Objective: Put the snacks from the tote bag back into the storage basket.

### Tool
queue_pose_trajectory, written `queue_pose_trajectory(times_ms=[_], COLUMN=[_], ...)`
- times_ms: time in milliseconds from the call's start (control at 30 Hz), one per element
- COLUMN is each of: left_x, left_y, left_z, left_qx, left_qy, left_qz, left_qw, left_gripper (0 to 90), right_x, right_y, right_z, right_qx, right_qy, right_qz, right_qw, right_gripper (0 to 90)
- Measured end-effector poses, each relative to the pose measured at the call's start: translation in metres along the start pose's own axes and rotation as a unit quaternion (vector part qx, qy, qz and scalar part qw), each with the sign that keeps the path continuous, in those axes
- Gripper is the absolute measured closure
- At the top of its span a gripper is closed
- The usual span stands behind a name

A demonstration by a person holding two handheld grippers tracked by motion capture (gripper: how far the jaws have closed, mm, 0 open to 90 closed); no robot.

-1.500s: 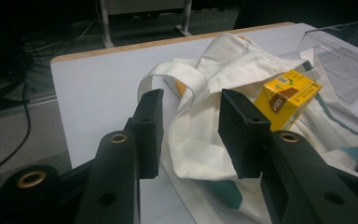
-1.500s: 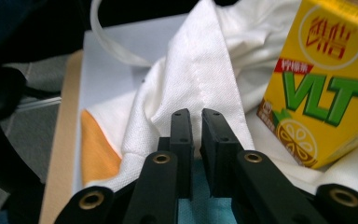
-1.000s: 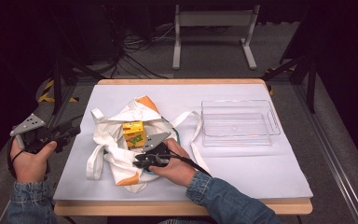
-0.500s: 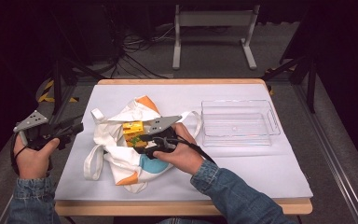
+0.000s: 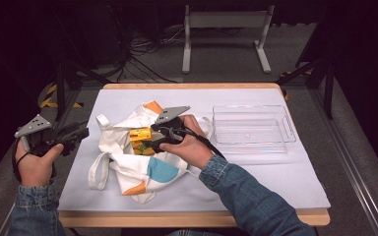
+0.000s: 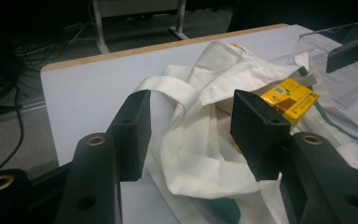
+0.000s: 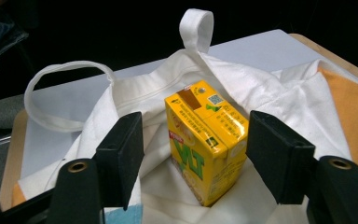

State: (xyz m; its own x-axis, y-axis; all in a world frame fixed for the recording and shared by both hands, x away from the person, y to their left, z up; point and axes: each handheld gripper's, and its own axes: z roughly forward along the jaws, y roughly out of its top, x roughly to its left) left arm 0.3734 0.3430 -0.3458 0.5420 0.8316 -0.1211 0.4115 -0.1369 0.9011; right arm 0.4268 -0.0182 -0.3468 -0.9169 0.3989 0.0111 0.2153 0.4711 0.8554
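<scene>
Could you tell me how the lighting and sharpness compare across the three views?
High view: the table is evenly lit, surroundings dark, slightly soft. Left gripper view: dim, its black jaws large and soft up close, the tote bag moderately sharp. Right gripper view: the yellow carton is bright and glossy with print legible, background black.

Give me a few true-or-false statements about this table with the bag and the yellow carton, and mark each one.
1. The carton stands inside the open bag. True.
2. The right gripper squeezes the carton. False: its fingers stand apart on either side of it, not touching, having just been opening.
3. The tray holds the carton. False: the carton is in the bag.
4. The left gripper is open with nothing held. True.
5. The tray sits to the bag's right in the high view. True.
</scene>
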Motion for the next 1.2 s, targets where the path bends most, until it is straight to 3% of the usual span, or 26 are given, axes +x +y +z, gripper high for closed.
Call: queue_pose_trajectory(times_ms=[600,867,1200], left_x=[0.003,0.002,0.003], left_y=[0.001,0.001,0.000], left_z=[-0.004,-0.003,-0.004], left_qx=[-0.004,-0.001,0.001], left_qy=[0.003,0.001,0.002], left_qz=[-0.005,-0.006,-0.005], left_qw=[1.0000,1.0000,1.0000], left_gripper=[45.1,43.8,43.5], right_x=[-0.022,-0.026,-0.030], right_y=[0.002,-0.004,-0.008], right_z=[0.024,0.041,0.055], right_qx=[0.018,0.038,0.043], right_qy=[0.020,0.029,0.032], right_qz=[0.016,0.003,-0.008], right_qw=[0.9995,0.9989,0.9985], right_gripper=[29.3,27.6,23.2])
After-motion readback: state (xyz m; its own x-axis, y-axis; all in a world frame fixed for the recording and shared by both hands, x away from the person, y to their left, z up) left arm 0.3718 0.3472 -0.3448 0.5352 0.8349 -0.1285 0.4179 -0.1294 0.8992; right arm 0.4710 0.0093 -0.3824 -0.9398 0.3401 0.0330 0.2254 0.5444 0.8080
